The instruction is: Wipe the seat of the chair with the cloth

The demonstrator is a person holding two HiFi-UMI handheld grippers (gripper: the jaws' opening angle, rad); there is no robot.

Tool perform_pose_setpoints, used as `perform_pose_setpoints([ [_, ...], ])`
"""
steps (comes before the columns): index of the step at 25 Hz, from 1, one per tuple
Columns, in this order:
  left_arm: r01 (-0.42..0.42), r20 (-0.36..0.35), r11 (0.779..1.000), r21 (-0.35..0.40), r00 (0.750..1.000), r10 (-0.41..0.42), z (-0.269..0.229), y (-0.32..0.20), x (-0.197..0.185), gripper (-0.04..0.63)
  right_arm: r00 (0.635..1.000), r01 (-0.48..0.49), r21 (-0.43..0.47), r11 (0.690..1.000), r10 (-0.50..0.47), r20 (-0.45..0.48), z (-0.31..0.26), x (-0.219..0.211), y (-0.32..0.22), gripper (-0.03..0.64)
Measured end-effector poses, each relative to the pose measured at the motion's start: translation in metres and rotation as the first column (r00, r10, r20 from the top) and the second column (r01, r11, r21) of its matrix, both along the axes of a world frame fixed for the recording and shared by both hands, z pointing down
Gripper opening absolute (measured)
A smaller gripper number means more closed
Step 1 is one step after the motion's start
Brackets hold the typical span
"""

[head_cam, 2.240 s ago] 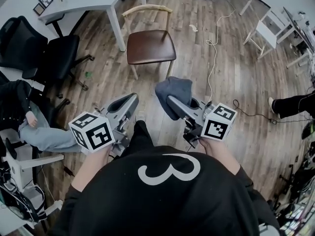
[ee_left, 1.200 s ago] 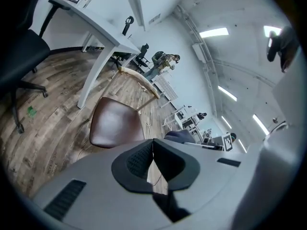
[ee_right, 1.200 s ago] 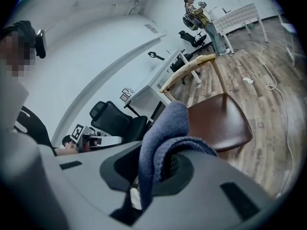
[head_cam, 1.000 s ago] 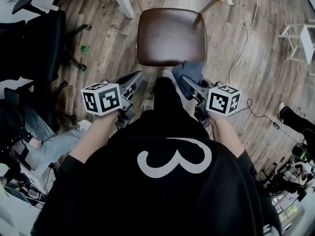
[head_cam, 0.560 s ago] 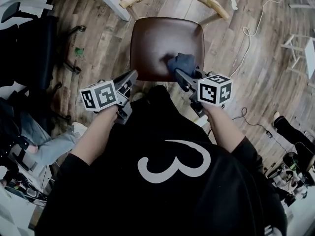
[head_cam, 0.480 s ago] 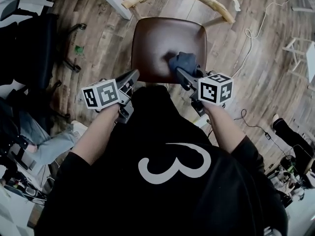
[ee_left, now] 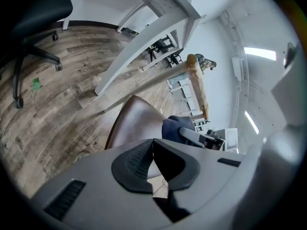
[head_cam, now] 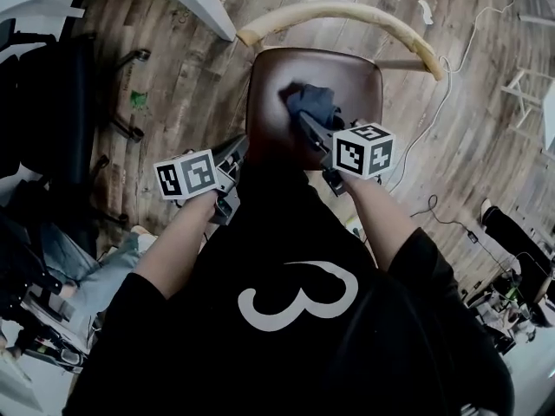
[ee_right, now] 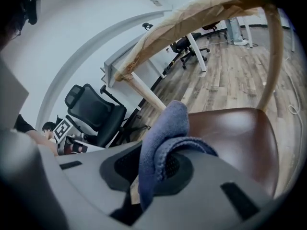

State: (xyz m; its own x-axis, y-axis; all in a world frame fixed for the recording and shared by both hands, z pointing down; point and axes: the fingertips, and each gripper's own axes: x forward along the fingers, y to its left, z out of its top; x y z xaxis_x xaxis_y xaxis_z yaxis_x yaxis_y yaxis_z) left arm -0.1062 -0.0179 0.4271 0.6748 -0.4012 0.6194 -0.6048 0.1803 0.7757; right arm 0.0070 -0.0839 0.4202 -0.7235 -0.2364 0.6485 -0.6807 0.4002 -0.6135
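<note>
A chair with a glossy brown seat (head_cam: 347, 76) and a tan curved backrest (head_cam: 347, 11) stands right in front of me. My right gripper (head_cam: 305, 121) reaches over the seat's middle, shut on a blue-grey cloth (head_cam: 310, 100). In the right gripper view the cloth (ee_right: 165, 128) bunches between the jaws above the seat (ee_right: 235, 133); whether it touches the seat I cannot tell. My left gripper (head_cam: 238, 150) hovers by the seat's front left corner. Its jaws (ee_left: 153, 145) are shut on nothing, and the cloth (ee_left: 175, 127) shows beyond them.
A white table leg (head_cam: 208, 7) stands just behind and left of the chair. Black office chairs (head_cam: 61, 102) crowd the left side, and a seated person's leg (head_cam: 95, 276) shows at lower left. A cable (head_cam: 451, 85) trails over the wooden floor at right.
I have stepped up to the chair. The right gripper carried the cloth from the seat's front right edge to its middle. The left gripper stayed shut beside the front left corner.
</note>
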Motion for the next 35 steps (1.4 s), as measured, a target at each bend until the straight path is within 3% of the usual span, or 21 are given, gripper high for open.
perform_pose_setpoints([
  [10, 0.023, -0.033, 0.998, -0.062, 0.999, -0.025, 0.051, -0.018, -0.033, 0.015, 0.996, -0.045, 0.037, 0.998, 0.042, 0.077, 0.023, -0.08, -0.042, 0.048],
  [15, -0.007, -0.03, 0.998, -0.067, 1.0, 0.005, 0.068, -0.017, -0.036, 0.015, 0.996, -0.038, 0.043, 0.998, 0.034, 0.085, 0.048, -0.103, -0.05, 0.048],
  [28, 0.002, -0.028, 0.999, -0.045, 1.0, -0.003, 0.085, -0.027, -0.044, 0.015, 0.996, 0.044, 0.143, 0.989, -0.032, -0.081, 0.099, -0.101, -0.075, 0.048],
  [35, -0.006, -0.03, 0.999, -0.048, 1.0, 0.004, 0.091, -0.024, -0.044, 0.015, 0.99, 0.048, 0.143, 0.989, -0.028, -0.139, 0.117, -0.089, -0.074, 0.048],
])
